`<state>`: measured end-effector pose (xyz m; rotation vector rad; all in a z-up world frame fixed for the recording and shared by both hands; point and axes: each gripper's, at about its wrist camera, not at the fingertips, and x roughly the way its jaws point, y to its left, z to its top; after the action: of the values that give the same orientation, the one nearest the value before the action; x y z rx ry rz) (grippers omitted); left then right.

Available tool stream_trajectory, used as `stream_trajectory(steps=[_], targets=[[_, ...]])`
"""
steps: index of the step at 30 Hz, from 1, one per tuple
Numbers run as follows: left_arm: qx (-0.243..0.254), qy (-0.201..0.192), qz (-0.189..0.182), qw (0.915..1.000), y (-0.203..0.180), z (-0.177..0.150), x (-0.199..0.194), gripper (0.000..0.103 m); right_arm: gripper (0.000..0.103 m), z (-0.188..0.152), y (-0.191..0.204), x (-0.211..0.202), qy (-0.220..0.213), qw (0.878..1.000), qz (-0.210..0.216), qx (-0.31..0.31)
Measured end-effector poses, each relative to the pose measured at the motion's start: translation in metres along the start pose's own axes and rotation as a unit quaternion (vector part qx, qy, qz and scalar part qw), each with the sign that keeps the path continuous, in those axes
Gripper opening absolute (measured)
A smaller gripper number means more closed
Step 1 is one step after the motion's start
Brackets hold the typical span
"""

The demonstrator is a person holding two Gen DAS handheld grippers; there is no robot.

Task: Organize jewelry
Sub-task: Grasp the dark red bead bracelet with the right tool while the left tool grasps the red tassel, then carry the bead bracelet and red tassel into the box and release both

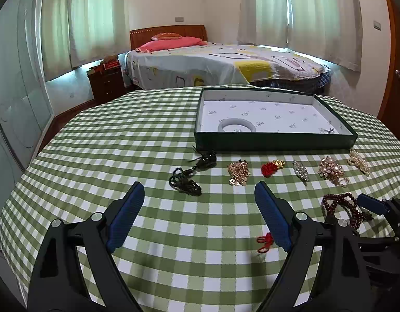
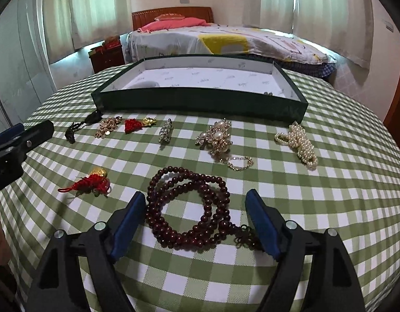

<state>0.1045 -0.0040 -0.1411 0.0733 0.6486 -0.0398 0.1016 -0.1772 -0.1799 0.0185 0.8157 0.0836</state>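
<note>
left wrist view: the left gripper [image 1: 199, 195] hovers with jaws wide apart and nothing between them, over the green checked tablecloth [image 1: 122, 143]. one dark green tray [image 1: 275, 140] holds one white bangle [image 1: 236, 127]; six jewelry pieces lie in a row before it.

right wrist view: the right gripper [image 2: 195, 208] stands with jaws apart around one dark red bead necklace [image 2: 187, 208], pads not pressing. one red knot charm [image 2: 92, 182] lies left of it.

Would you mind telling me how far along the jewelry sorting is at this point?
Early on. Done: a white bangle and a small silvery piece lie in the green tray. In hand: nothing is gripped; the open right gripper straddles the dark red bead necklace, and the left gripper is open over bare cloth. Left: the pieces on the tablecloth.
</note>
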Motion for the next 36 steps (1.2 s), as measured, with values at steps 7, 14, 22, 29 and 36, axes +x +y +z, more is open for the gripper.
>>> stream_trajectory(steps=[7,14,22,29,36], targets=[[0.011,0.016,-0.026,0.9995,-0.014,-0.009,0.001,0.085,0.018,-0.002,-0.009,-0.005,-0.01,1.0,0.005,0.005],[0.033,0.02,-0.041,0.9984,-0.032,-0.015,0.0,0.085,0.012,-0.003,-0.021,-0.011,-0.017,1.0,0.009,0.013],[0.055,0.047,-0.051,0.9961,-0.05,-0.023,0.01,0.07,0.012,-0.005,-0.048,-0.019,-0.025,0.998,0.006,0.052],[0.055,0.069,-0.079,0.993,-0.053,-0.03,0.017,0.049,0.012,-0.007,-0.053,-0.018,-0.025,0.998,0.015,0.063],[0.052,0.067,-0.13,0.9879,-0.052,-0.031,0.017,0.016,0.012,-0.008,-0.052,-0.017,-0.024,0.998,0.016,0.063]])
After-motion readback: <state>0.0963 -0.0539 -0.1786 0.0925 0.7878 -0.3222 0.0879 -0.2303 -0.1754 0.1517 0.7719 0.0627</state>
